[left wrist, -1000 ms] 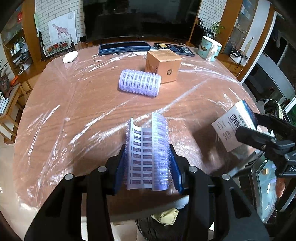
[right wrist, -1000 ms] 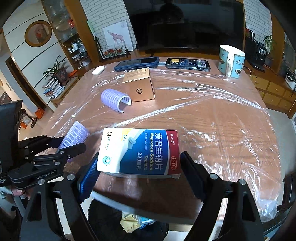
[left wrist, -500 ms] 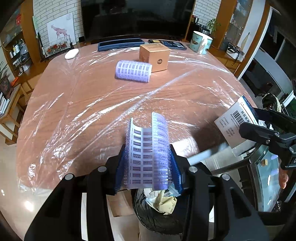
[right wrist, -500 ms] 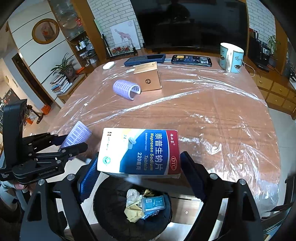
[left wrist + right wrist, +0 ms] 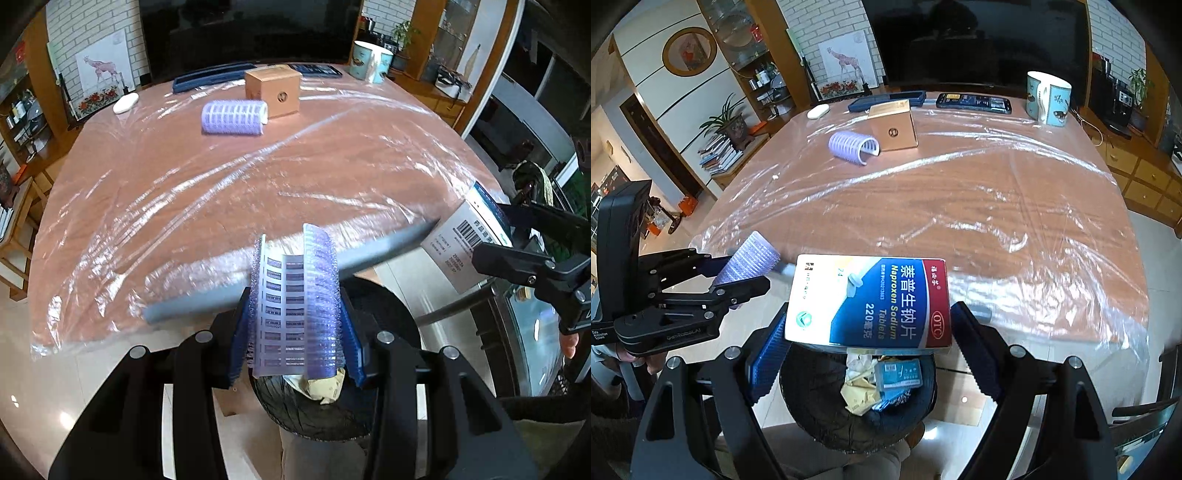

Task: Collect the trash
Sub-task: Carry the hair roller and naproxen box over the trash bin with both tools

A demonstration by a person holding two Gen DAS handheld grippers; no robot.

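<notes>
Left gripper (image 5: 295, 332): clamped on a purple hair roller (image 5: 295, 306), long axis pointing forward along the fingers.
Left load over bin: the trash bin (image 5: 317, 413) shows directly below the roller, off the table edge (image 5: 192, 306).
Right gripper (image 5: 868, 332): clamped across the short width of a tablet box (image 5: 871, 301), label up.
Right load over bin: bin mouth (image 5: 857, 387) lies straight beneath, wrappers inside.
Nearer hand: both look equally placed; releasing should drop each in.
Left behind: second roller (image 5: 853, 146) and brown box (image 5: 894, 127) at the table's far end.
</notes>
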